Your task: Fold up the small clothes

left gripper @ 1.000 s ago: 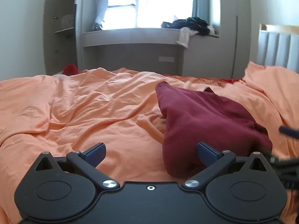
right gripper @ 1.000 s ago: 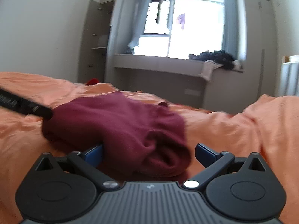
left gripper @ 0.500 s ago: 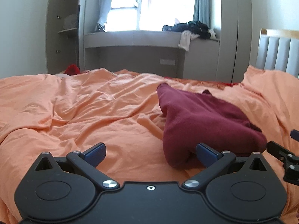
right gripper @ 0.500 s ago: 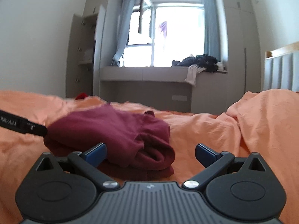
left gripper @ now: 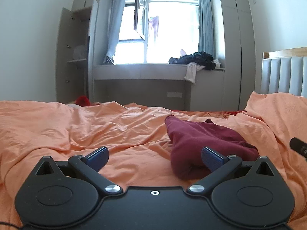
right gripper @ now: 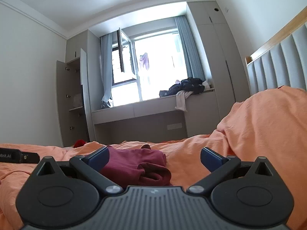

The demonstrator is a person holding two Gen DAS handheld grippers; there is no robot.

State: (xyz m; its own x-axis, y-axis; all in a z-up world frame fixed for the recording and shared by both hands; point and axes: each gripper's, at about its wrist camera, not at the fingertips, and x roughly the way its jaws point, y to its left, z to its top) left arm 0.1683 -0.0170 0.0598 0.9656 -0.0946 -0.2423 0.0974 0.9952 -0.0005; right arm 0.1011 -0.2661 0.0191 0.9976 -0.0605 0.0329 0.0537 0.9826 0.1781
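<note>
A folded maroon garment (left gripper: 201,140) lies on the orange bed sheet (left gripper: 76,130), right of centre in the left wrist view. My left gripper (left gripper: 154,158) is open and empty; its right finger stands in front of the garment's near edge. In the right wrist view the garment (right gripper: 142,166) lies low between the fingers, its rolled edge towards me. My right gripper (right gripper: 154,158) is open and empty, above and behind the garment. The other gripper's tip shows at the edge of each view (left gripper: 299,146) (right gripper: 17,155).
The orange sheet is rumpled and rises in a mound at the right (right gripper: 268,122). A padded grey headboard (left gripper: 285,74) stands at the right. Beyond the bed are a window seat with dark clothes (left gripper: 195,59), an open cupboard (left gripper: 76,57) and a red item (left gripper: 82,100).
Both grippers have drawn back and tilted upward from the maroon garment, which now lies lower and smaller in both views. Both stay open and empty.
</note>
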